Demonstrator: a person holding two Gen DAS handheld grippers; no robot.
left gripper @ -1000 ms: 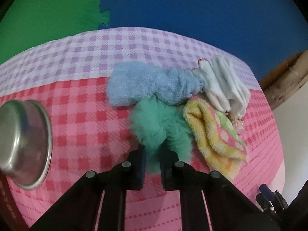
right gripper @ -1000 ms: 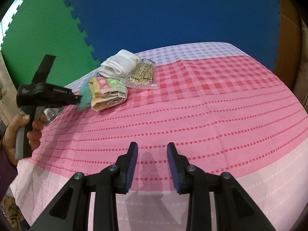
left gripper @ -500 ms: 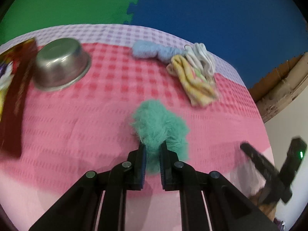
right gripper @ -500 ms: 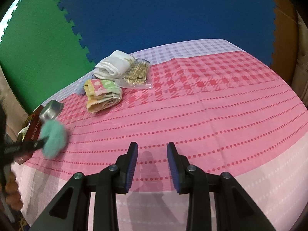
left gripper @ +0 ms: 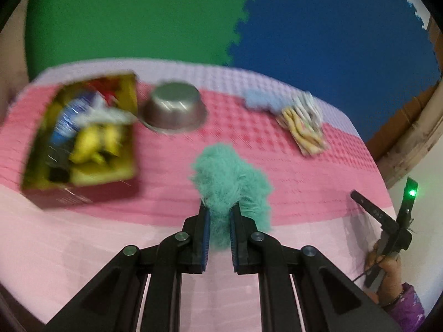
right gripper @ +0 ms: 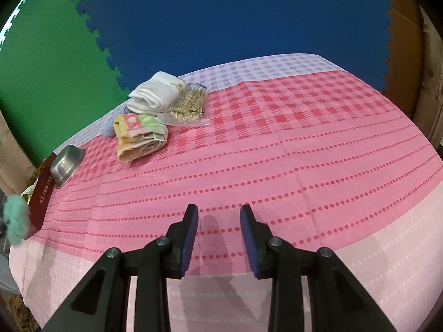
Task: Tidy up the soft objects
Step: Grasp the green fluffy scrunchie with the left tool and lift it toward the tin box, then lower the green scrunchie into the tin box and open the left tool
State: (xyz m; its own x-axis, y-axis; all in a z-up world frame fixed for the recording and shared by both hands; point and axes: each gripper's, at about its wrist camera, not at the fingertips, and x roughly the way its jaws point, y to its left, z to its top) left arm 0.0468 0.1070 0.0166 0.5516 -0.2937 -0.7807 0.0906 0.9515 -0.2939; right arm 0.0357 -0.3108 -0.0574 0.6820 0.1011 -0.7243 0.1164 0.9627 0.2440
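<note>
Fluffy teal puff [left gripper: 229, 177] hangs pinched above the cloth; folded towels [right gripper: 139, 135] lie far back.

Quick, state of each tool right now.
Left tool: shut on the green fluffy thing.
Right tool: open, nothing between its fingers.

Both views look forward and steeply down along their own gripper fingers onto the tabletop [right gripper: 304, 166], from close above it. They share the metal bowl [left gripper: 175, 109], upper middle in the left view, far left in the right.
</note>
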